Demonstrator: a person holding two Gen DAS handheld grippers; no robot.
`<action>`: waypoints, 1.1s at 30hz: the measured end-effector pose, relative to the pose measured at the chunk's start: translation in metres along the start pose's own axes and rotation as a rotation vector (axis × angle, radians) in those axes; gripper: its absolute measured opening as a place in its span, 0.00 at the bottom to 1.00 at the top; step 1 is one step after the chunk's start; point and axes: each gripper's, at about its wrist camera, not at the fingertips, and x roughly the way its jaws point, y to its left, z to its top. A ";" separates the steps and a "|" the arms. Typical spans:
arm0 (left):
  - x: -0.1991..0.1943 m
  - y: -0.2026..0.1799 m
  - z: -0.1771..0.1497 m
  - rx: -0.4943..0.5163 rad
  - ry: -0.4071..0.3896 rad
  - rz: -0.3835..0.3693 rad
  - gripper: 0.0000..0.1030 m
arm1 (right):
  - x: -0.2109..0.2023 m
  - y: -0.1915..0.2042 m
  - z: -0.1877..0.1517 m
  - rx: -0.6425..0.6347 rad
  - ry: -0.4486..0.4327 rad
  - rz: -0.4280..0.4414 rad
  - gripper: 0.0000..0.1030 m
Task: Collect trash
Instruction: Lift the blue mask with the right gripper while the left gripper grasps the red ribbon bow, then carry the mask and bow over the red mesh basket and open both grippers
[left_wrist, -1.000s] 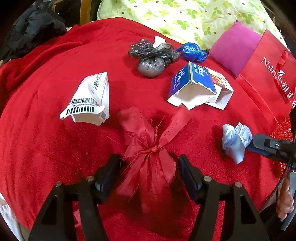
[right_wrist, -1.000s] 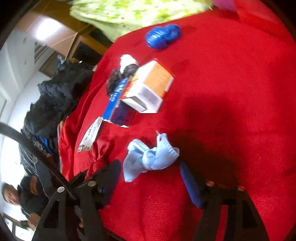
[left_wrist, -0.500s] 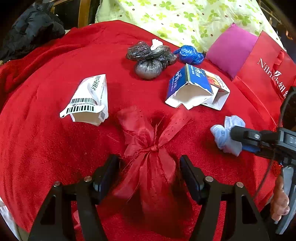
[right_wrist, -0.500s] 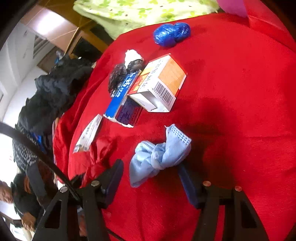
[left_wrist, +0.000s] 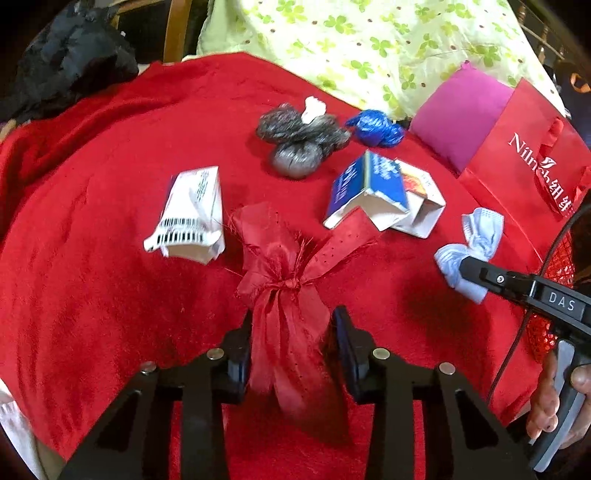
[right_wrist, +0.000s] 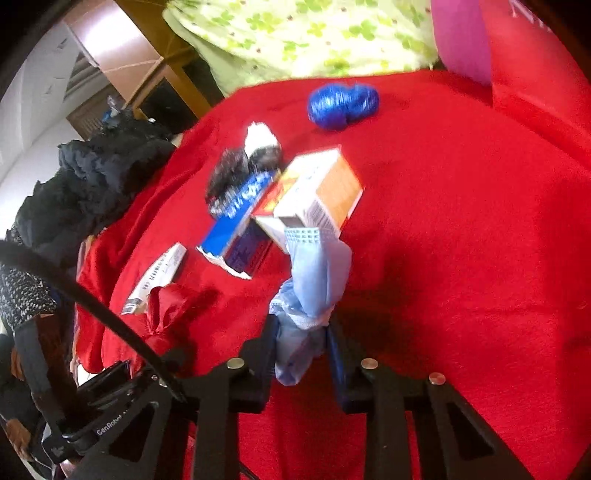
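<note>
Both claws have a piece of trash; nothing shows as binned yet. Left-wrist view, left to right: white box with barcode lies mid-left on the red blanket, untouched. Red ribbon at frame centre, its lower tails between the jaws of the left claw; jaws closing, pads look pressed on the fabric, ribbon bunched between them. Grey bags with a white scrap on top sit upper centre; blue bag just right of them; blue carton and an orange-and-white box touching it, centre right. All five appear still to be collected. Blue mask at right edge, clamped in the right claw; right-wrist view confirms the jaws are together on the mask, which looks lifted, the upper end standing free in front of the boxes. Judgement: early stage, two items gripped, five left, drop-off not begun. Red paper bag at upper right may be the receptacle; its opening is out of frame, so cannot tell. A red mesh thing behind the right claw is mostly hidden; unidentified. Lower ribbon ends are covered by the left claw. Right-wrist view is motion-blurred; box print unreadable. A hand is cut off at lower right.
</note>
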 end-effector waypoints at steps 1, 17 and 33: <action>-0.003 -0.003 0.001 0.004 -0.008 -0.005 0.39 | -0.006 0.000 0.001 -0.010 -0.018 -0.006 0.26; -0.075 -0.087 0.027 0.175 -0.164 -0.070 0.39 | -0.126 0.002 0.000 -0.143 -0.338 -0.030 0.26; -0.131 -0.177 0.041 0.364 -0.267 -0.191 0.39 | -0.243 -0.029 -0.025 -0.145 -0.681 -0.083 0.26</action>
